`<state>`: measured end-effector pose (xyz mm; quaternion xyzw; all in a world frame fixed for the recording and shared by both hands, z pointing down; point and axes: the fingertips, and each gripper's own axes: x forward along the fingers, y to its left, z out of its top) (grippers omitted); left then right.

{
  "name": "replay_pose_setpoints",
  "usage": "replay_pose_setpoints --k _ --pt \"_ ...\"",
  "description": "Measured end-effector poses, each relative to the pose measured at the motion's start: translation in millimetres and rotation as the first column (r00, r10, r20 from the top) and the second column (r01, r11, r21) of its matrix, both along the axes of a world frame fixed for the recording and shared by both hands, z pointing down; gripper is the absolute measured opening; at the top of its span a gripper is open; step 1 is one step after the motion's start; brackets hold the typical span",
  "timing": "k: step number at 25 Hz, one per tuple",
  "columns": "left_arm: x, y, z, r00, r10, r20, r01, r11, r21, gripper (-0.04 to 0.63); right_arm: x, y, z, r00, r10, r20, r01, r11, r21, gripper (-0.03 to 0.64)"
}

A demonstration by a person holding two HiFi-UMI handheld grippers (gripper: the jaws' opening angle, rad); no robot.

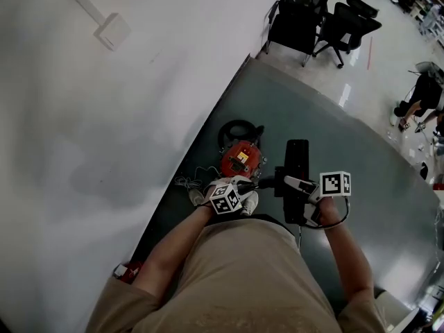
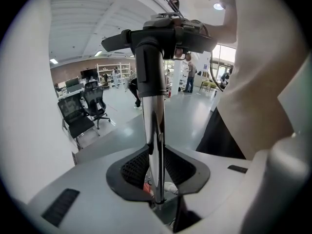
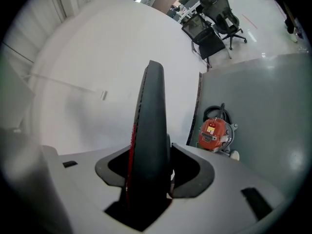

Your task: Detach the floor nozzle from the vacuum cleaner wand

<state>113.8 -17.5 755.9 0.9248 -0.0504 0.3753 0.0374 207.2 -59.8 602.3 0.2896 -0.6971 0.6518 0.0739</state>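
Note:
The chrome vacuum wand point(image 2: 155, 130) runs up between the jaws of my left gripper point(image 2: 157, 182), which is shut on it. Its upper end enters a black elbow joint point(image 2: 148, 62) at the floor nozzle. The black floor nozzle point(image 3: 150, 130) stands edge-on, a red strip down its side, with my right gripper point(image 3: 148, 174) shut on it. In the head view the left gripper point(image 1: 251, 184) is left of the nozzle point(image 1: 297, 159) and the right gripper point(image 1: 300, 186) is on it. The wand point(image 1: 267, 183) bridges the two. The red vacuum body point(image 1: 243, 159) lies on the floor beyond.
A white wall point(image 1: 104, 116) runs along the left, with a small box point(image 1: 112, 30) on a conduit. The grey floor mat point(image 1: 361, 158) lies underfoot, black office chairs point(image 1: 319, 19) at its far end. A cable coil point(image 1: 191, 181) lies beside the vacuum. A person point(image 1: 420, 99) crouches far right.

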Motion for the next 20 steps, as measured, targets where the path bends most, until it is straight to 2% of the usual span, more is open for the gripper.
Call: replay_pose_setpoints --k 3,5,6,9,13,16,20 --pt "-2 -6 2 1.0 0.005 0.003 -0.005 1.0 -0.012 0.11 -9 -1 -2 1.0 -0.025 -0.005 0.025 1.0 0.005 0.225" --pt "2 -9 2 0.999 0.033 -0.001 -0.033 0.999 -0.031 0.167 -15 2 -3 0.999 -0.036 0.003 0.036 0.999 -0.001 0.225" --pt "6 -8 2 0.999 0.047 -0.006 -0.047 0.998 -0.041 0.17 -17 4 -3 0.999 -0.036 0.008 0.036 0.999 -0.005 0.225" --pt "15 -5 3 0.999 0.038 -0.025 -0.039 0.998 -0.05 0.154 -15 2 -3 0.999 -0.032 0.005 0.032 0.999 0.002 0.225" --pt "11 -16 4 0.998 -0.027 -0.062 0.023 0.998 -0.06 0.153 -17 3 -5 0.996 -0.059 -0.072 0.062 0.997 0.036 0.225" --pt "11 -12 -1 0.999 -0.002 -0.054 -0.002 0.998 -0.063 0.153 -14 -5 -8 0.998 -0.048 -0.029 0.048 0.999 0.023 0.225" --pt "9 -12 -1 0.999 -0.006 -0.045 0.004 0.999 -0.045 0.153 -18 1 -10 0.995 -0.086 -0.053 0.087 0.996 0.025 0.225"
